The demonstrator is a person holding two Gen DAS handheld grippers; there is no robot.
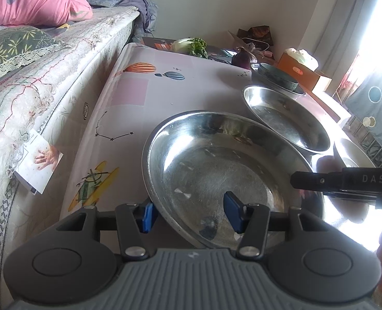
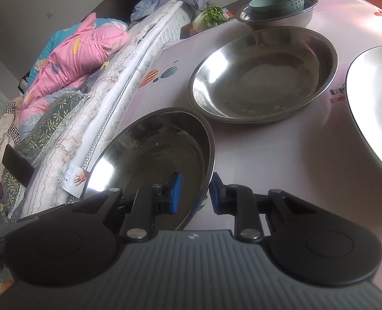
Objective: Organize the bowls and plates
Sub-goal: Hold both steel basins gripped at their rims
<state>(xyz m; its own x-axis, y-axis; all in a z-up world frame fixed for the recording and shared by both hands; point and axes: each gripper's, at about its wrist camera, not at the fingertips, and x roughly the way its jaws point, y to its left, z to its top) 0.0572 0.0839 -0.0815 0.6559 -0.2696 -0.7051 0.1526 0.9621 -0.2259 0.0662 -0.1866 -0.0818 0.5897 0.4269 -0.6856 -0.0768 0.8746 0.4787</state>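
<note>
A steel plate (image 1: 216,165) lies nearest me on the table; it also shows in the right wrist view (image 2: 154,162), tilted. My left gripper (image 1: 191,214) straddles its near rim, fingers apart, one pad (image 1: 233,211) inside and one outside. My right gripper (image 2: 194,193) straddles its right rim, fingers a little apart around the edge. A second steel plate (image 1: 286,118) (image 2: 263,75) lies behind it. A white plate (image 2: 374,103) sits at the right. A teal bowl (image 2: 276,4) rests in a steel bowl (image 2: 281,18) at the back.
A bed edge with a lace cover (image 1: 48,98) runs along the table's left side, with a pink quilt (image 2: 74,59) on it. Greens (image 1: 193,46), an onion (image 1: 244,59) and an orange box (image 1: 302,73) stand at the table's far end.
</note>
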